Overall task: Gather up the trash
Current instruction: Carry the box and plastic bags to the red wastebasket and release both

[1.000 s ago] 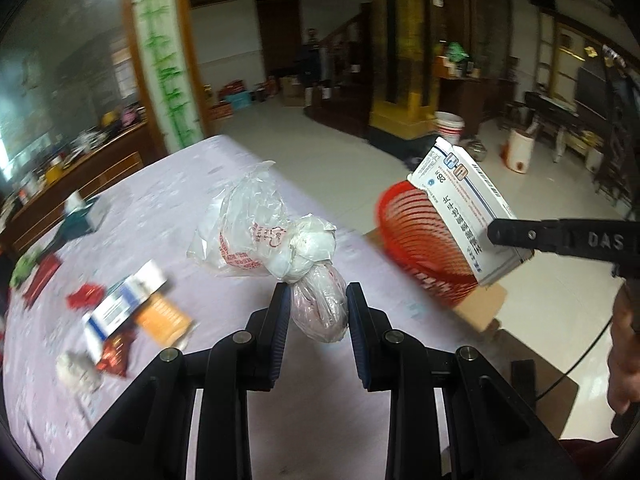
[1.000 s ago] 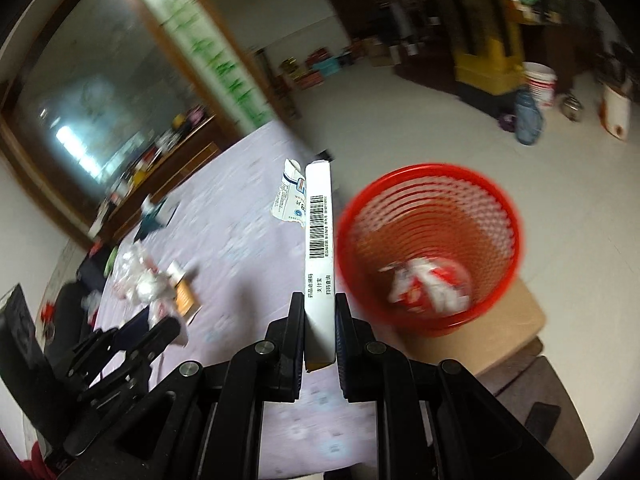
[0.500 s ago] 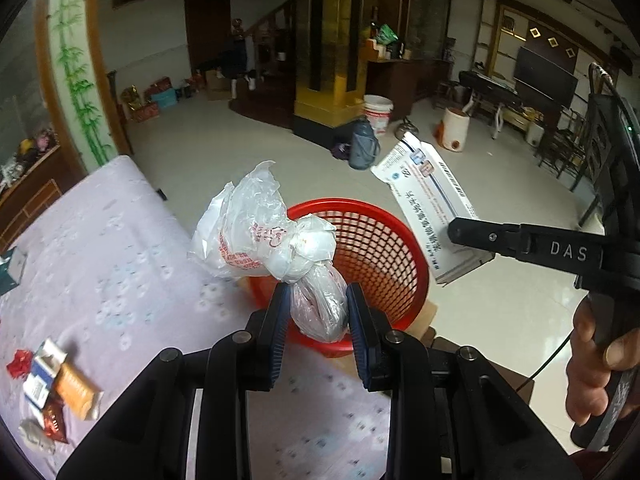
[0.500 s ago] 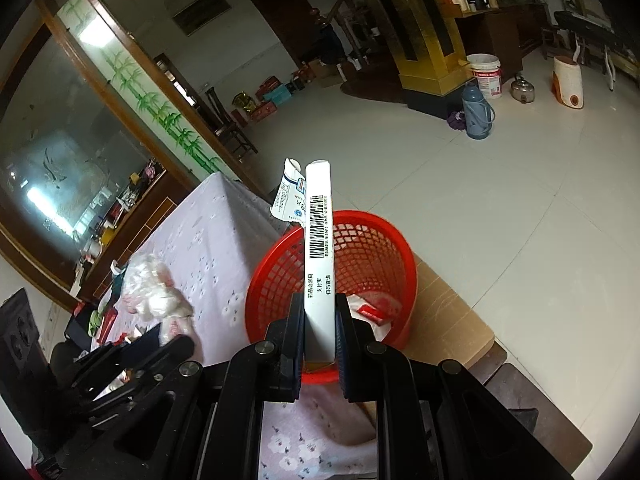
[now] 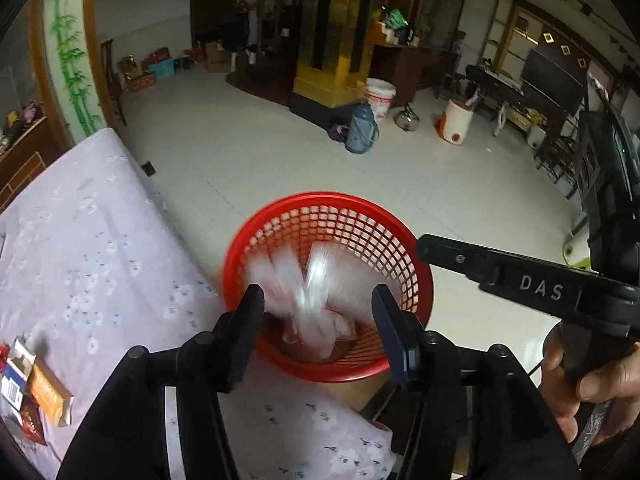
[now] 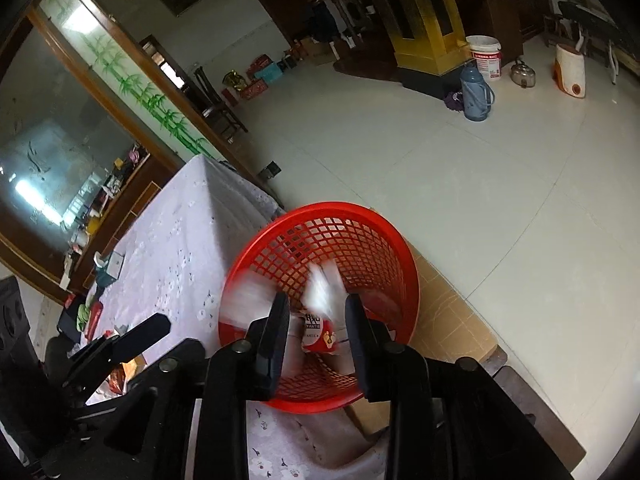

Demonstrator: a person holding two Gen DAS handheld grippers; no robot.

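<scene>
Both tools hang with jaws spread wide and empty: the left gripper [image 5: 318, 300] and the right gripper [image 6: 316, 312] sit over the red mesh basket [image 5: 400, 232], which stands on a cardboard sheet [image 6: 452, 312] at the corner of the cloth-covered table [image 5: 80, 248], while blurred white trash [image 5: 308, 280], a plastic bag by the look of it, drops inside. The step in hand appears to be the release into the bin; next, judging by the packets [image 5: 38, 384] lying on the cloth, comes a swing to the table to pinch another piece
</scene>
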